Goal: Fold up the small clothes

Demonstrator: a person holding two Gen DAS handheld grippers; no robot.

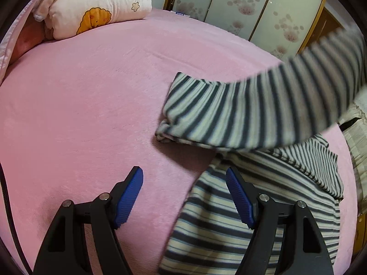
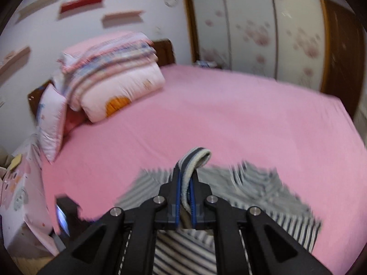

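A small striped garment (image 1: 263, 197), dark and cream, lies on the pink bed (image 1: 91, 105) at the right. One part of it (image 1: 263, 105) is lifted in the air and blurred. My left gripper (image 1: 184, 178) is open and empty, low over the bed at the garment's left edge, its right finger (image 1: 238, 197) over the cloth. My right gripper (image 2: 185, 183) is shut on a fold of the striped garment (image 2: 195, 160), holding it up above the rest of the cloth (image 2: 263, 190).
Folded pink quilts (image 1: 96, 6) and a pillow (image 2: 51, 119) are stacked at the bed's head. Floral wardrobe doors (image 1: 252, 6) stand behind the bed. A patterned box (image 2: 20, 197) sits beside the bed at the left. The bed's right edge (image 1: 348, 160) is close to the garment.
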